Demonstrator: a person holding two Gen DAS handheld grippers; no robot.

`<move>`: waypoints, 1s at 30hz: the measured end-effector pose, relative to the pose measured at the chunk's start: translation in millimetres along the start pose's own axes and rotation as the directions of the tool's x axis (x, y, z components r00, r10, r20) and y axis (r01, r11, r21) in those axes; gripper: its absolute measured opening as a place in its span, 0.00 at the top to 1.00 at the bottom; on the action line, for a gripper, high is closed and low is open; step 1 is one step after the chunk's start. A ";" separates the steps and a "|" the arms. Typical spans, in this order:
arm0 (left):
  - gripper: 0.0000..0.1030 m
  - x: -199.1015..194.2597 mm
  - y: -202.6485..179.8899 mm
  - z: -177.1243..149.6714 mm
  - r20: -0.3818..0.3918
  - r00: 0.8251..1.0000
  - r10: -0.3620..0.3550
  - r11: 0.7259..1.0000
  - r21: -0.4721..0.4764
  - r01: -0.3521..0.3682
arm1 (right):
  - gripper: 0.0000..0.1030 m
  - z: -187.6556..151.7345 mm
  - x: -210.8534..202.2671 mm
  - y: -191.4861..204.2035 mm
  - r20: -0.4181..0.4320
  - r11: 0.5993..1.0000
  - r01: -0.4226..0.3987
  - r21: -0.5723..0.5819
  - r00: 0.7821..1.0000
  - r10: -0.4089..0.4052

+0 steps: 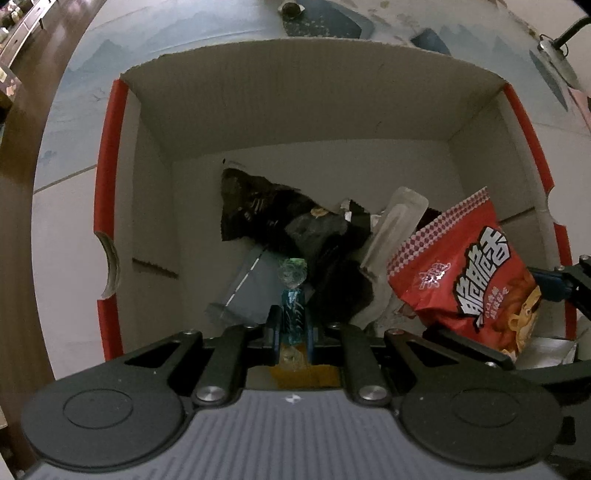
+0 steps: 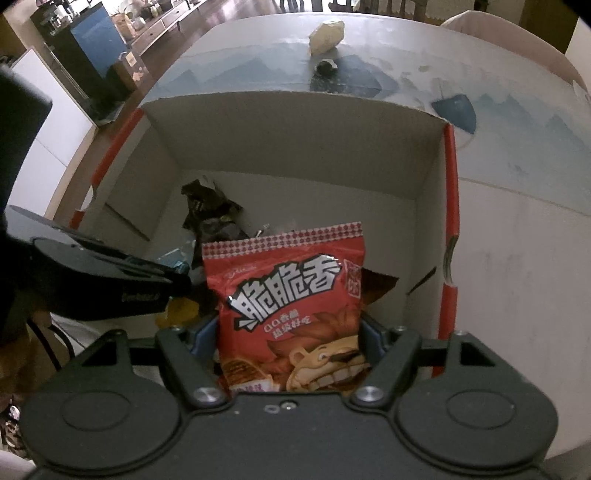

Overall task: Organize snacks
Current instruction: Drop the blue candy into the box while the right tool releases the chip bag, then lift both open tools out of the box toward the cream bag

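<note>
An open cardboard box [image 1: 295,110] with red-edged flaps stands on the table; it also shows in the right wrist view [image 2: 295,133]. My left gripper [image 1: 293,325] is shut on a small teal wrapped candy [image 1: 293,295] and holds it over the box. My right gripper [image 2: 288,332] is shut on a red snack bag [image 2: 291,302] with white characters, held upright over the box's near right side; the bag also shows in the left wrist view [image 1: 465,273]. Black snack packets [image 1: 280,221] and a clear wrapper [image 1: 395,225] lie on the box floor.
A pale wrapped item [image 2: 327,35] and a small dark item [image 2: 325,66] lie on the table beyond the box. A yellow packet [image 1: 306,373] lies under my left gripper. Cabinets and dark floor are at the far left [image 2: 92,62].
</note>
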State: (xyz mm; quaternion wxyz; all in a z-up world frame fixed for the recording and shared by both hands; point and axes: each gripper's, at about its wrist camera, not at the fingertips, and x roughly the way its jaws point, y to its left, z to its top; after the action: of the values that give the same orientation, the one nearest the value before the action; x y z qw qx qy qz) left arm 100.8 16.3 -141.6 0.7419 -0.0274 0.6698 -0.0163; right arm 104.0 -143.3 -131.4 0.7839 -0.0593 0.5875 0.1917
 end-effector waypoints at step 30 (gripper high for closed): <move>0.43 -102.8 10.8 11.7 0.292 0.956 -0.033 0.999 0.010 0.032 | 0.05 33.6 -90.7 -19.6 0.216 0.997 -0.078 0.005 0.973 0.075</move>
State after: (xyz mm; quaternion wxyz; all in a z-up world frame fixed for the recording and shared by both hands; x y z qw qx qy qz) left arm 101.8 33.5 -39.1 0.8323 -0.0386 0.5524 -0.0261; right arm 120.0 -171.6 -38.2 0.8354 -0.0099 0.5022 0.2231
